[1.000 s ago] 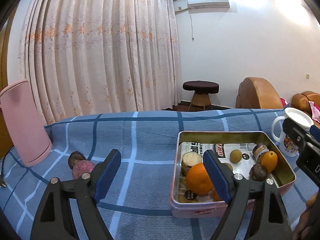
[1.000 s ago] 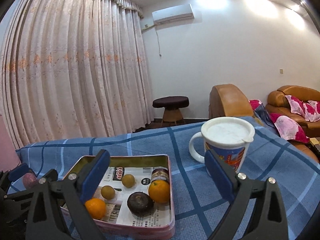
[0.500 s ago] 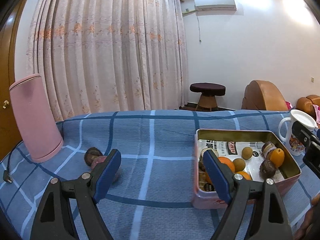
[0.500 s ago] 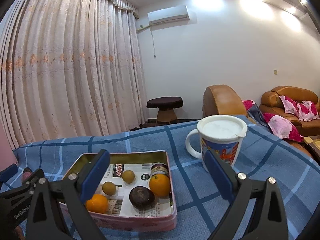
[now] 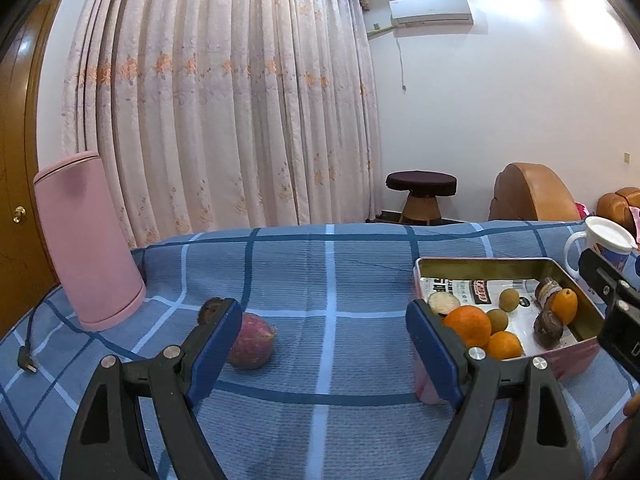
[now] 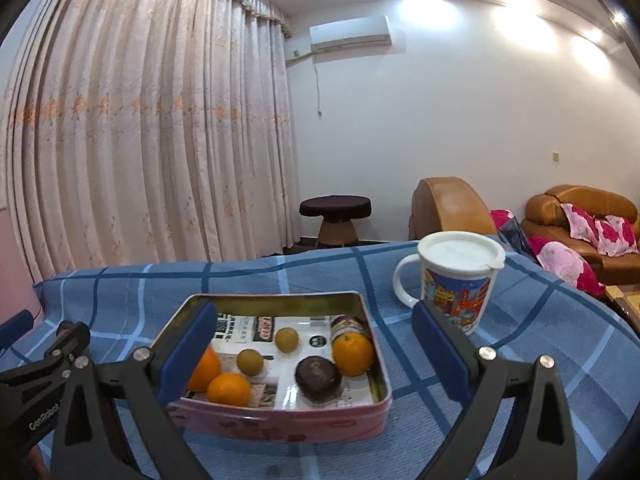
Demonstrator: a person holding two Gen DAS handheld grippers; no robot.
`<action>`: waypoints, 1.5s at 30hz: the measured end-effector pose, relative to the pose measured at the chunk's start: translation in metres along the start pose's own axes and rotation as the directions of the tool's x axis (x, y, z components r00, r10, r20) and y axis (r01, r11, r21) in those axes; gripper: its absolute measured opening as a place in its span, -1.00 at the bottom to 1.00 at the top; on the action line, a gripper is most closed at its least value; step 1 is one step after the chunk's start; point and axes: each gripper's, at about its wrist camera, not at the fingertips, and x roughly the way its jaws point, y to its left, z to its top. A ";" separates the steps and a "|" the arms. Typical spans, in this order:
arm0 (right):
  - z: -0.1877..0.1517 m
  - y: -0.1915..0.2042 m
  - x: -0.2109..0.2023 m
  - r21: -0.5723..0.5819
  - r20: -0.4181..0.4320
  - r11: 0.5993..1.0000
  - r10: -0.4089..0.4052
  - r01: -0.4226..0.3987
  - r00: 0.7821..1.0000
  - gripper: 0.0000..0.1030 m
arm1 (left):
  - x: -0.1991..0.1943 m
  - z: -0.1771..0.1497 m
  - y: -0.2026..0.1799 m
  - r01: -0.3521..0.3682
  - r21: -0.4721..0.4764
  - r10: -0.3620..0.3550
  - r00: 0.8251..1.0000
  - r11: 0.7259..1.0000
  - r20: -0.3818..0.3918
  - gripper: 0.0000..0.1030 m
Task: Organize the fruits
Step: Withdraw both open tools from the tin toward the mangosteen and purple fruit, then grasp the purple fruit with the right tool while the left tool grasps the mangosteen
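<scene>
Fingers (image 5: 216,344) of the left gripper (image 5: 324,344) are spread wide and empty, swung away from the tin (image 5: 576,280) toward the reddish fruit (image 5: 254,342), now just beside them on the blue cloth (image 5: 328,272). Right gripper (image 6: 316,344) is likewise held open above the tin.

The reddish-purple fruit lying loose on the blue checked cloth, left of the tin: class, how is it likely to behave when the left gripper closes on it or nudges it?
The reddish-purple fruit looks rounded, so a nudge would probably roll it across the cloth. Its skin seems smooth, so it might slip between the open left gripper pads.
</scene>
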 end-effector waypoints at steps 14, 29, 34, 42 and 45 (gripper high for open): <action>-0.006 0.055 -0.001 0.005 -0.032 0.997 0.082 -0.081 0.996 0.95 | 0.006 -0.002 0.049 -0.068 0.009 0.068 0.998 0.998 0.007 0.65; -0.011 0.114 0.007 -0.001 -0.061 0.985 0.170 -0.170 0.984 0.94 | 0.024 -0.004 0.107 -0.136 -0.039 0.135 0.990 0.990 -0.034 0.65; -0.012 0.135 0.013 -0.014 -0.082 0.978 0.204 -0.206 0.975 0.95 | 0.038 -0.006 0.142 -0.173 -0.100 0.164 0.981 0.980 -0.100 0.65; -0.016 0.176 0.033 -0.065 -0.187 0.951 0.287 -0.304 0.939 0.93 | 0.059 -0.010 0.190 -0.281 -0.146 0.249 0.947 0.949 -0.201 0.65; -0.020 0.193 0.045 -0.070 -0.253 0.930 0.334 -0.362 0.908 0.89 | 0.061 -0.012 0.198 -0.315 -0.134 0.282 0.935 0.940 -0.216 0.65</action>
